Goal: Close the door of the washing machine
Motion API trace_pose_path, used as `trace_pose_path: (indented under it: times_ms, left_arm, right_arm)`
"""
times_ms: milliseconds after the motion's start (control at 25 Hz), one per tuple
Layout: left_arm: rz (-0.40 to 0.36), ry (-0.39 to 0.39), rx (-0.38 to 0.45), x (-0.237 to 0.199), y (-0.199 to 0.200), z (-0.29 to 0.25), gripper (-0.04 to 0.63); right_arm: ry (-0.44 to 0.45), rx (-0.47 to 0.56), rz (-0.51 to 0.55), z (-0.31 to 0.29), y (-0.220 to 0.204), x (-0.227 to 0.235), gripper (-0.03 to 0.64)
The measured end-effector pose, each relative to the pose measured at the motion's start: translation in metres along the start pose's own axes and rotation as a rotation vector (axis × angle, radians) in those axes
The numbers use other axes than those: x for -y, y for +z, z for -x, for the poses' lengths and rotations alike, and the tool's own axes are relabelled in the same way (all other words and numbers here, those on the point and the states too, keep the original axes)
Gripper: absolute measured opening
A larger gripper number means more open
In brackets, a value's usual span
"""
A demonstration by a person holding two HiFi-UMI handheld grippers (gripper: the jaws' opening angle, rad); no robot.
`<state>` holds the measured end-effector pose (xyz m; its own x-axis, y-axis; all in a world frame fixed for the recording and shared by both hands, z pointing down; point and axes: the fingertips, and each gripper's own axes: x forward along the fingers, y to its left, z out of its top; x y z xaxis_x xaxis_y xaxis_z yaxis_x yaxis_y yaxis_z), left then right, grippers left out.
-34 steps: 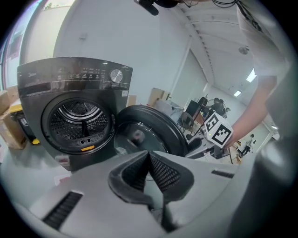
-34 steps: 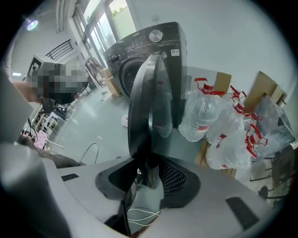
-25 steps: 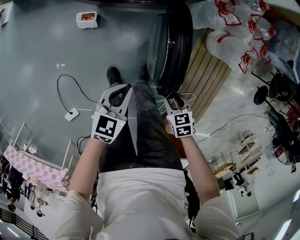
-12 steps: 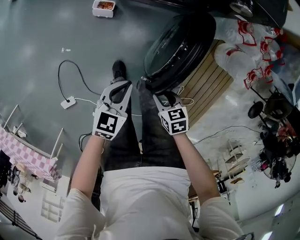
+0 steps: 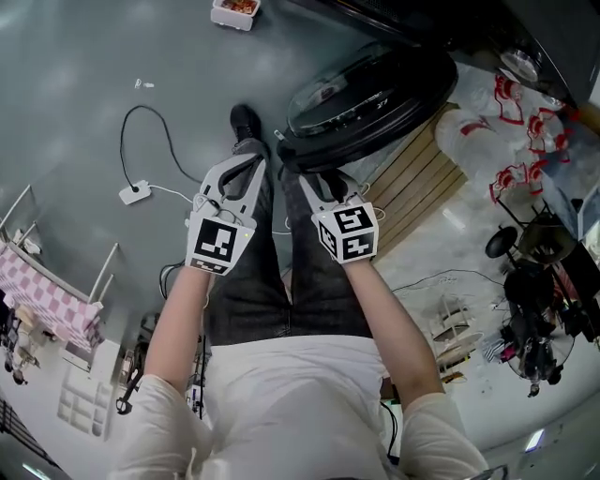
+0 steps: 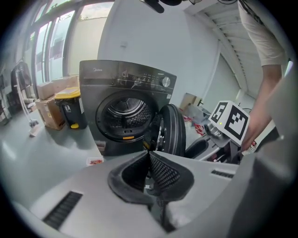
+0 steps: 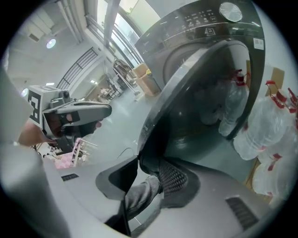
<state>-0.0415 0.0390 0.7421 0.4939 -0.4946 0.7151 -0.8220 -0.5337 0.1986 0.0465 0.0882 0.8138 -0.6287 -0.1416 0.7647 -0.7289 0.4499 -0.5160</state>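
Observation:
The dark grey washing machine [image 6: 125, 111] stands with its drum open and its round black door [image 6: 172, 132] swung out to the right. In the head view the door [image 5: 366, 89] lies across the top. My right gripper [image 5: 314, 178] reaches its lower rim. In the right gripper view the door [image 7: 195, 107] fills the middle and its rim sits between the jaws of my right gripper [image 7: 146, 162]. Those jaws are closing, and no pad visibly presses on the rim. My left gripper [image 5: 255, 161] is beside it, away from the door. Its tips meet on nothing [image 6: 149, 154].
A wooden pallet [image 5: 412, 178] and packs of water bottles [image 5: 506, 131] lie right of the door. A white cable with a plug [image 5: 134, 192] and a small food tray [image 5: 234, 11] are on the floor. A yellow-lidded bin [image 6: 70, 109] and cardboard boxes [image 6: 49, 109] stand left of the machine.
Both grippers have moved toward the machine and the view has swung. The door, earlier seen edge-on and upright, now lies across the top with the right gripper at its rim.

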Motion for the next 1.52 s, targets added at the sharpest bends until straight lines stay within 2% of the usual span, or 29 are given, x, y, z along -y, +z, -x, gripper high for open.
trace_pose_path:
  times_ms: [280, 480, 680, 1040, 1520]
  left_arm:
    - [-0.019, -0.035, 0.008, -0.025, 0.007, 0.0, 0.009]
    - [-0.001, -0.071, 0.017, -0.047, 0.017, 0.0, 0.009]
    - [-0.022, -0.098, 0.023, -0.072, 0.029, -0.006, 0.009]
    - [-0.032, -0.125, 0.022, -0.113, 0.043, -0.01, 0.009]
    - [-0.028, -0.13, 0.004, -0.142, 0.047, -0.018, 0.009]
  right_arm:
    - [-0.021, 0.094, -0.001, -0.014, 0.05, -0.012, 0.145]
    - [-0.065, 0.163, -0.018, -0.023, 0.088, -0.015, 0.14]
    - [-0.096, 0.225, -0.04, -0.035, 0.129, -0.012, 0.135]
    - [-0.171, 0.318, -0.057, -0.051, 0.2, 0.009, 0.112]
    - [-0.243, 0.449, -0.083, -0.058, 0.286, 0.04, 0.109]
